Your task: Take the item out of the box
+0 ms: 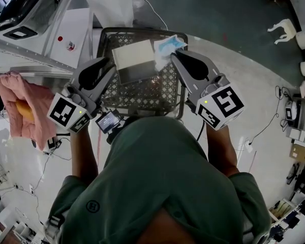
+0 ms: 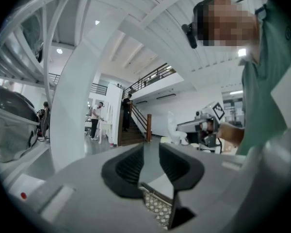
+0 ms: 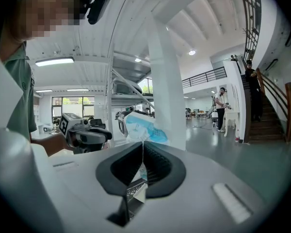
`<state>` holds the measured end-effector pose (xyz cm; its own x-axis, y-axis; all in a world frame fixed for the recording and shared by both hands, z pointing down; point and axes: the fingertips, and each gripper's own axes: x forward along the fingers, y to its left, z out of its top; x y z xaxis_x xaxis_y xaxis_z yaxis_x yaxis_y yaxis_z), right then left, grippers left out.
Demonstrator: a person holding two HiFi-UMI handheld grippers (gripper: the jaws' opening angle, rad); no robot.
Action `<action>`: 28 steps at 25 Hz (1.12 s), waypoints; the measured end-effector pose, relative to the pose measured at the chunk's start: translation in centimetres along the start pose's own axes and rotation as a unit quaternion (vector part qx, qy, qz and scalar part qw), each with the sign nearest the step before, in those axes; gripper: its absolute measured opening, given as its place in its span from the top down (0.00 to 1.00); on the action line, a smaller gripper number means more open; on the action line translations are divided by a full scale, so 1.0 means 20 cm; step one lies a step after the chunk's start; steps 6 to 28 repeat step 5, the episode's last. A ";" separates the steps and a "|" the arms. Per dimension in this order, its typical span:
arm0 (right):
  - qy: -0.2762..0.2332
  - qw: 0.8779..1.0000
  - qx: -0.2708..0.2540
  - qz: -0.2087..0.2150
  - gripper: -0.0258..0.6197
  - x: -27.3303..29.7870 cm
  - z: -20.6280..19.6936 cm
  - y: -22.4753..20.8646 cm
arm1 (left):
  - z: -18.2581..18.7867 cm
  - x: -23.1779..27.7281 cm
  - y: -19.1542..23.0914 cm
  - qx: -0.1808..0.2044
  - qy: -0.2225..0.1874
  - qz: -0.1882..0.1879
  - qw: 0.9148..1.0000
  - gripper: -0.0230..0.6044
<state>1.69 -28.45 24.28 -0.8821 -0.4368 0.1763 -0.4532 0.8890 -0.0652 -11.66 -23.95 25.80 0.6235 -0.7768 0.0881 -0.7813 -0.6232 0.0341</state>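
A black mesh basket (image 1: 142, 99) stands in front of me with a pale cardboard box (image 1: 134, 60) inside it. My right gripper (image 1: 174, 55) is shut on a blue and white packet (image 1: 168, 46), held at the box's right corner above the basket. In the right gripper view the packet (image 3: 144, 127) sticks up past the closed jaws (image 3: 143, 149). My left gripper (image 1: 111, 64) hovers at the box's left edge. In the left gripper view its jaws (image 2: 151, 155) stand apart with nothing between the pads; a pale corner of the box (image 2: 160, 186) and the mesh show below.
A pink cloth (image 1: 25, 103) wrapped round something orange hangs at the left. Behind it is a white shelf with a black device (image 1: 23, 9). A white pillar (image 1: 112, 1) rises beyond the basket. Cables trail on the grey floor (image 1: 264, 126).
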 end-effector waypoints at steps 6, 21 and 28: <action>0.004 1.000 0.000 0.000 0.95 -0.02 0.01 0.02 | 0.02 -0.02 -0.02 0.002 0.001 0.000 1.000 0.80; 0.004 1.000 0.000 0.000 0.95 -0.02 0.01 0.02 | 0.02 -0.02 -0.02 0.002 0.001 0.000 1.000 0.80; 0.004 1.000 0.000 0.000 0.95 -0.02 0.01 0.02 | 0.02 -0.02 -0.02 0.002 0.001 0.000 1.000 0.80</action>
